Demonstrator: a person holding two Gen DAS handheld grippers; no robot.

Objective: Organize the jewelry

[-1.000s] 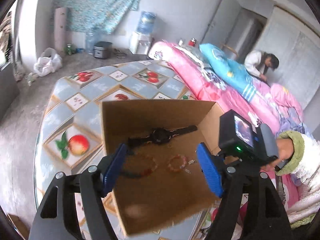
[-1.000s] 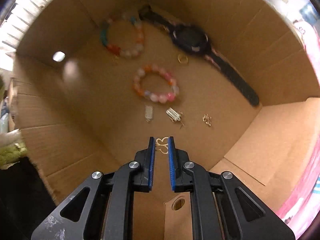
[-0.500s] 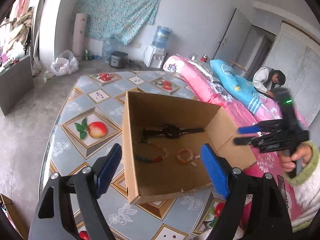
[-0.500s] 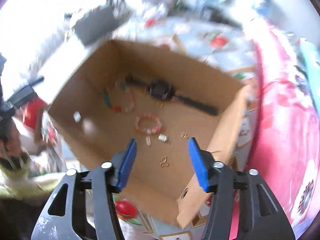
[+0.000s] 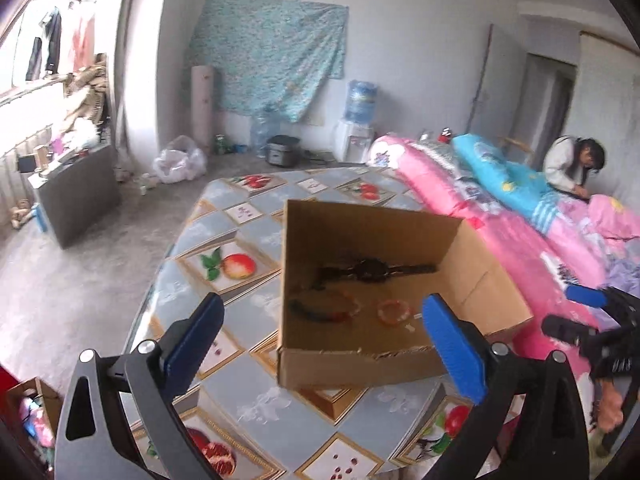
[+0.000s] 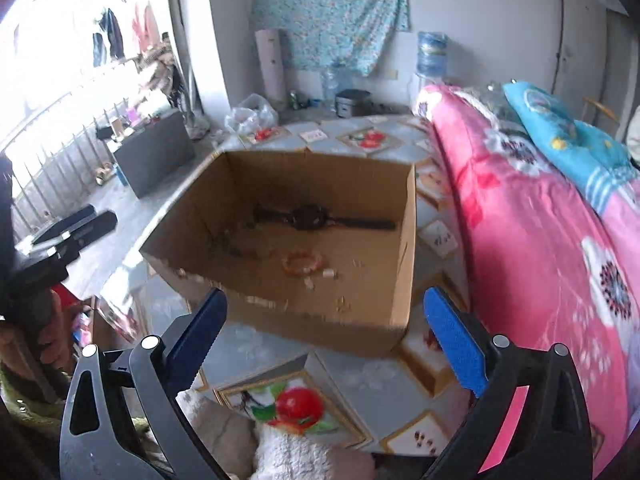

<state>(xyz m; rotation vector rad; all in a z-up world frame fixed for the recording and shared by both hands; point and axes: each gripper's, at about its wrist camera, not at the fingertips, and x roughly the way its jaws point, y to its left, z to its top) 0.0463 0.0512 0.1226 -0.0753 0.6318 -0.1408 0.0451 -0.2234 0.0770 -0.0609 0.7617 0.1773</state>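
An open cardboard box (image 5: 472, 280) (image 6: 320, 316) stands on the fruit-patterned table (image 5: 248, 364). Inside lie a black watch (image 5: 374, 270) (image 6: 310, 218), a multicoloured bead bracelet (image 5: 324, 310), a pink-orange bead bracelet (image 5: 394, 312) (image 6: 302, 262) and small gold and silver pieces (image 6: 328, 274). My left gripper (image 5: 320, 344) is open and empty, held back above the table before the box. My right gripper (image 6: 324, 336) is open and empty, also back from the box; it shows at the right edge of the left wrist view (image 5: 588, 312).
A bed with pink and blue quilts (image 6: 540, 220) runs along the table's right side; a person (image 5: 572, 164) sits at its far end. A grey cabinet (image 5: 76, 192), plastic bags, a rice cooker (image 5: 282, 152) and a water dispenser (image 5: 358, 120) stand on the floor beyond.
My right gripper opened and pulled up and out of the box, leaving a gold piece inside. Both grippers drew back from the box, which now looks smaller and farther.
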